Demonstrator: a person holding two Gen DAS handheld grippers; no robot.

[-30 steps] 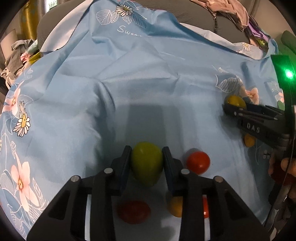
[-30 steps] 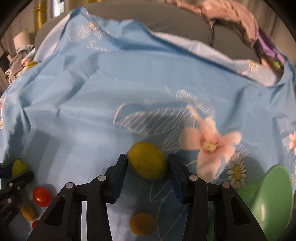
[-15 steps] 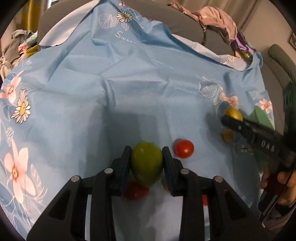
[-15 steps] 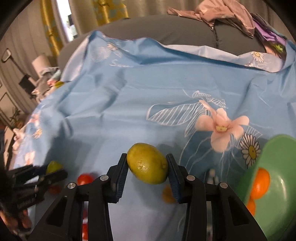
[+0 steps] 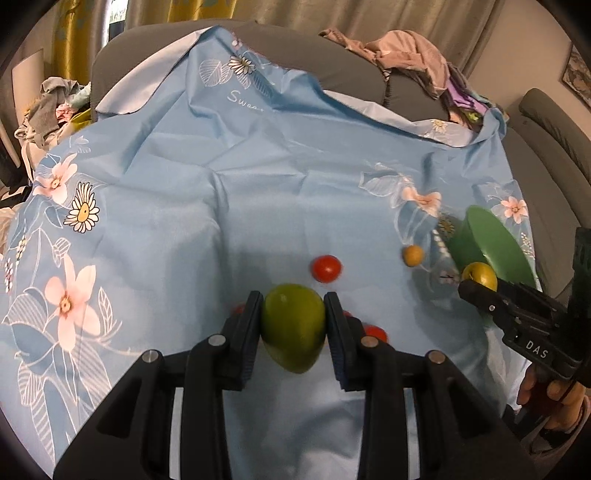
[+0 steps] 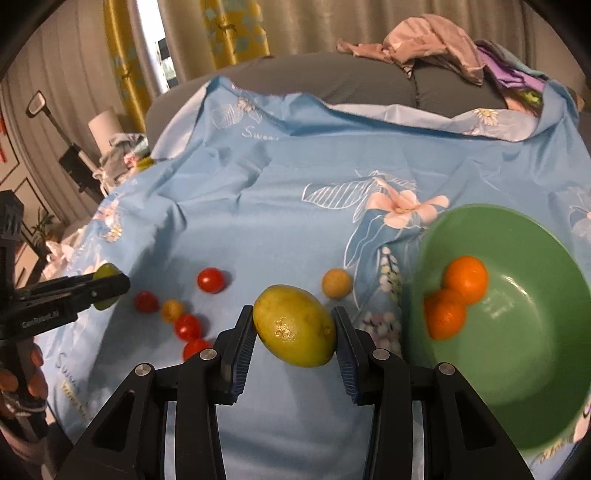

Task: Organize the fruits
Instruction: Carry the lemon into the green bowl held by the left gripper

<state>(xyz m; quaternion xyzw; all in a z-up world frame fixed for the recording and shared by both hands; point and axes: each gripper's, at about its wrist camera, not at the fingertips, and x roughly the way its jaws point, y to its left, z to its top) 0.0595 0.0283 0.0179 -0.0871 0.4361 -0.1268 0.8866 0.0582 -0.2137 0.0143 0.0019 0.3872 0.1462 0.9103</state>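
Note:
My left gripper (image 5: 293,325) is shut on a green fruit (image 5: 293,330) and holds it above the blue floral cloth (image 5: 221,206). My right gripper (image 6: 293,328) is shut on a yellow lemon (image 6: 294,325), lifted just left of a green bowl (image 6: 517,387) that holds two oranges (image 6: 466,278). In the left wrist view the bowl (image 5: 487,240) is at the right, with the right gripper (image 5: 476,284) and its lemon (image 5: 478,275) in front of it. Red tomatoes (image 6: 210,280) and small yellow fruits (image 6: 336,282) lie on the cloth.
The cloth covers a grey sofa (image 6: 332,79) with a heap of clothes (image 6: 436,48) on its back. More clothes (image 5: 51,107) lie at the far left. Curtains (image 6: 236,29) hang behind.
Both grippers have lifted their fruits off the cloth and risen. The right gripper has carried the lemon toward the green bowl, which has come fully into its view.

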